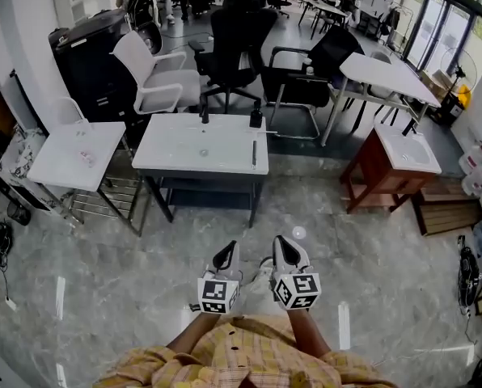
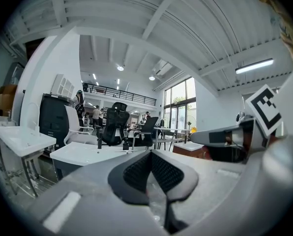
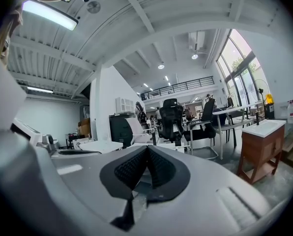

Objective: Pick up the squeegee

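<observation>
A thin dark squeegee (image 1: pixel 254 153) lies on the right part of a white basin table (image 1: pixel 184 152) ahead of me; a black faucet (image 1: pixel 205 116) and a black bottle (image 1: pixel 256 119) stand at the table's far edge. Both grippers hang side by side over the marble floor, well short of the table and pointing toward it. My left gripper (image 1: pixel 227 252) (image 2: pixel 150 154) is shut with nothing in it. My right gripper (image 1: pixel 283 246) (image 3: pixel 146 149) is also shut and holds nothing. In the left gripper view the white table (image 2: pixel 82 154) shows beyond the jaws.
A small white basin stand (image 1: pixel 67 160) stands left of the table, a wooden cabinet with a basin (image 1: pixel 386 172) to the right. Behind the table are a white chair (image 1: pixel 156 79), black office chairs (image 1: pixel 241 39) and a white desk (image 1: pixel 382 75). Cables lie at the floor's edges.
</observation>
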{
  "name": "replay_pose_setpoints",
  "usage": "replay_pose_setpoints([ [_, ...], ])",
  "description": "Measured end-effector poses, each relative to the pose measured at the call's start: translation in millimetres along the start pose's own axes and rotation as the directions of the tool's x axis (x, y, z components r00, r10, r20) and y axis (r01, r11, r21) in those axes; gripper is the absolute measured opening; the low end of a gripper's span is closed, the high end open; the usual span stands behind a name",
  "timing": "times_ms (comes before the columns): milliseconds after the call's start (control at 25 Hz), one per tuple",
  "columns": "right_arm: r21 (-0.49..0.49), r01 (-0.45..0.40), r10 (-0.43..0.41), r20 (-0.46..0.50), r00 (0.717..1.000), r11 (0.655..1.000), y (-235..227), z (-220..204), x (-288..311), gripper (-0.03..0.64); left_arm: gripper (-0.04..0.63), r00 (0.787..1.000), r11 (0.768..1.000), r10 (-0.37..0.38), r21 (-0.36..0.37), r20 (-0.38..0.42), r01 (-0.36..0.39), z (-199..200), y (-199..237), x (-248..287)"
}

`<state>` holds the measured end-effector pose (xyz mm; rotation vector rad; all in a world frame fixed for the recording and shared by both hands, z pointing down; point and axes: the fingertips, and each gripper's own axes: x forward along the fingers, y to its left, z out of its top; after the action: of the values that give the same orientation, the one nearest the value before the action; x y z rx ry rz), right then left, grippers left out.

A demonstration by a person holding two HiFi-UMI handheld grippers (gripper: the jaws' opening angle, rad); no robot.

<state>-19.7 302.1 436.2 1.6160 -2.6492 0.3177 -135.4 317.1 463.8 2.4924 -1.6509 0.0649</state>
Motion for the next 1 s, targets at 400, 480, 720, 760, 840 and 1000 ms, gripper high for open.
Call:
replay_pose_setpoints([
  [400, 0.020, 0.010, -0.010, 0.008, 1.000, 1.000, -42, 3, 59, 0.000, -0.002, 0.999, 1.000, 0.008, -0.004, -0.035, -0.009, -9, 28, 73],
  [480, 0.036, 0.012, -0.012, 0.002, 1.000, 0.999, -57, 5, 73, 0.000, -0.002, 0.999, 1.000, 0.012, -0.010, -0.041, -0.012, -8, 33, 93],
  [720, 0.048, 0.019, -0.019, 0.007, 1.000, 0.999, -112, 20, 128, 0.000, -0.002, 0.999, 1.000, 0.019, -0.015, -0.051, -0.020, -7, 47, 168],
  [760, 0.048, 0.016, -0.016, 0.004, 1.000, 0.999, -121, 23, 140, 0.000, -0.002, 0.998, 1.000, 0.024, -0.016, -0.052, -0.025, -5, 50, 182],
  [840, 0.044, 0.004, -0.004, -0.007, 1.000, 0.999, -138, 28, 167, 0.000, -0.002, 0.998, 0.999, 0.038, -0.019, -0.055, -0.040, 0, 58, 211],
  [1000, 0.037, -0.035, 0.037, -0.042, 0.998, 0.999, -171, 41, 220, 0.000, -0.002, 0.995, 0.997, 0.074, -0.021, -0.067, -0.075, 13, 72, 268],
])
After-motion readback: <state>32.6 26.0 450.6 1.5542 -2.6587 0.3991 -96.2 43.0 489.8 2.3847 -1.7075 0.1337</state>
